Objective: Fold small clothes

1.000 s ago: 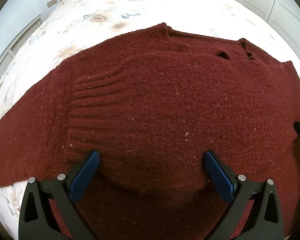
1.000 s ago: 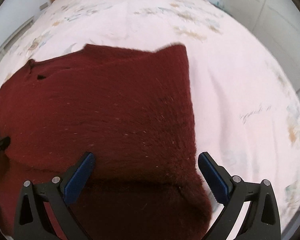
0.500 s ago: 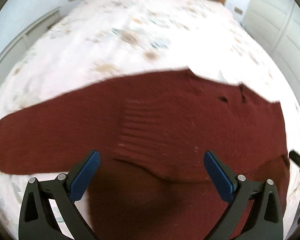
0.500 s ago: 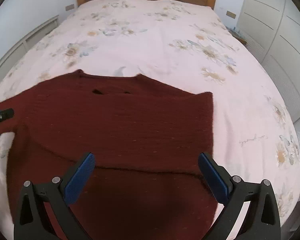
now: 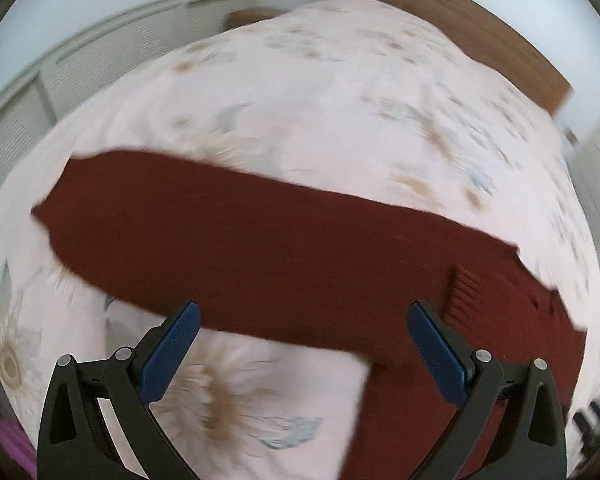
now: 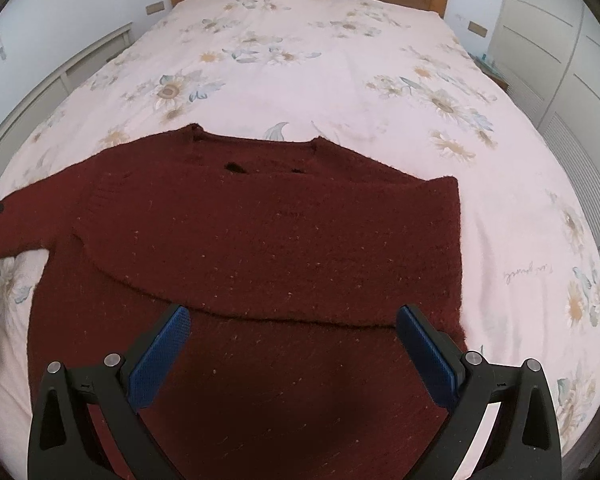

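Both grippers gape wide and empty over a dark red knit sweater spread on the bed.

The left gripper hangs just short of the outstretched sleeve crossing the frame's middle; the right gripper hovers over the sweater filling the lower centre, right side already folded in. Thick, soft, floppy wool, I'd judge: pinch the sleeve by its cuff end, upper left, on the floral bedspread.
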Demonstrator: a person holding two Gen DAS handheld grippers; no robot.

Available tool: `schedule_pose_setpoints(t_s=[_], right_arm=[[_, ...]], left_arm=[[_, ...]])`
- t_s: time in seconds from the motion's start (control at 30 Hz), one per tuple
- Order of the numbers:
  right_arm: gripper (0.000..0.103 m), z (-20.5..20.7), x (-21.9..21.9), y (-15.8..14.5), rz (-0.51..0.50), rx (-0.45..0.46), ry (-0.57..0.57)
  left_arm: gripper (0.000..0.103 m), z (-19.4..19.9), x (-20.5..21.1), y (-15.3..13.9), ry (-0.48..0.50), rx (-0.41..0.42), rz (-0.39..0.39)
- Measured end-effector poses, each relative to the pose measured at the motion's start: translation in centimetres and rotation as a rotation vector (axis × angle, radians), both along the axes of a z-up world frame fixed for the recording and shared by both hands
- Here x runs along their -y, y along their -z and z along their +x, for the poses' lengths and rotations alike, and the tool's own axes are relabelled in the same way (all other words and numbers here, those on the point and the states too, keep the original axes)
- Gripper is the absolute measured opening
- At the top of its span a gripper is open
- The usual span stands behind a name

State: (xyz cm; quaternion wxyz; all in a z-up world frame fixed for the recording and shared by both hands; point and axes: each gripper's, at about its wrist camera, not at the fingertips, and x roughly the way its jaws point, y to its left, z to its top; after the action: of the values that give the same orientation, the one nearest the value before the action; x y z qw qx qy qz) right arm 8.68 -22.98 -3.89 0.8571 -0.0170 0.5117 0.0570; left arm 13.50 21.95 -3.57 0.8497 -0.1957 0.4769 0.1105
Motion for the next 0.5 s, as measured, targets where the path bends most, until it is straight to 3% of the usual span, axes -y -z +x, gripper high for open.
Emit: schedule_pose_setpoints(t_s=[0.07,0.27,0.5], right_arm=[[0.102,0.1,0.0,0.1,-0.015,-0.006,0.003],[0.102,0.5,0.4,0.8,-0.030,-0.030,0.028],[0.102,0.7,0.8,1.7,-0.054,-0.050,0.032]], left_arm=[[0.102,-0.4,-2.6,0.6,-0.057,-0.016,-0.057],[0.102,-1.1,-9.1,2.8,-0.319,-0.086,-0.085],[0.102,-0.8,-13.6,6.1,-0.430,-0.204,-0.120]])
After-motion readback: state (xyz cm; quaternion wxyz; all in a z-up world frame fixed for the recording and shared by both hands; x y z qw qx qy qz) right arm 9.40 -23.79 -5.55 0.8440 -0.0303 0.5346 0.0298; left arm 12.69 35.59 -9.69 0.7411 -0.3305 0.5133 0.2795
